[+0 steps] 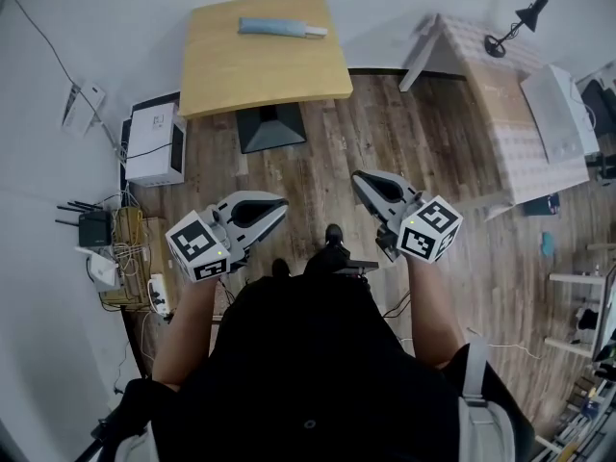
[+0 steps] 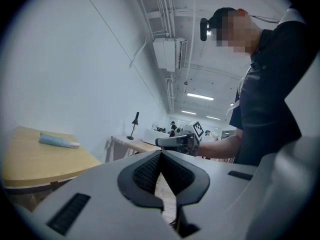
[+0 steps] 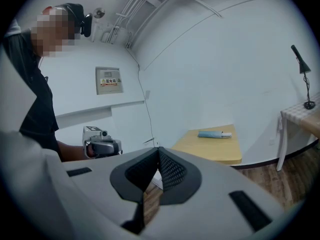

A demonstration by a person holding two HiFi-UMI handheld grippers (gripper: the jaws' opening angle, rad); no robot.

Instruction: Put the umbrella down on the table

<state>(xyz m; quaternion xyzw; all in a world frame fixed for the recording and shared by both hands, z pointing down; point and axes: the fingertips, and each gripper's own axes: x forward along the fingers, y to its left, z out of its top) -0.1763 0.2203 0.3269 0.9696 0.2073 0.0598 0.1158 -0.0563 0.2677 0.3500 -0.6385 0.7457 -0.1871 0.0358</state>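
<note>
Wood floor: brown planks, running under both tables and under the person.
Person: dark top, seen from above, both forearms reaching forward with a gripper in each hand.
Checked table: at the right in the head view, against the wall, with a black lamp at its far end.
Table: pale yellow wood top on a dark base, ahead of the person and a little to the left, well apart from both grippers.
Printer: white box on the floor, just left of the table's base.
Left gripper: held roughly level over the floor, pointing inward towards the right gripper; its own view shows the dark pads meeting at the tips with nothing between them.
Right gripper: held over the floor opposite the left one, tips angled towards it; jaws together, nothing between the pads.
Umbrella: folded, light blue, lying flat on the table near its far edge. Its long axis runs across the table, left to right in the head view and slightly tilted; the white end points right, towards the checked table, and the blue end points left. Neither gripper touches it.
</note>
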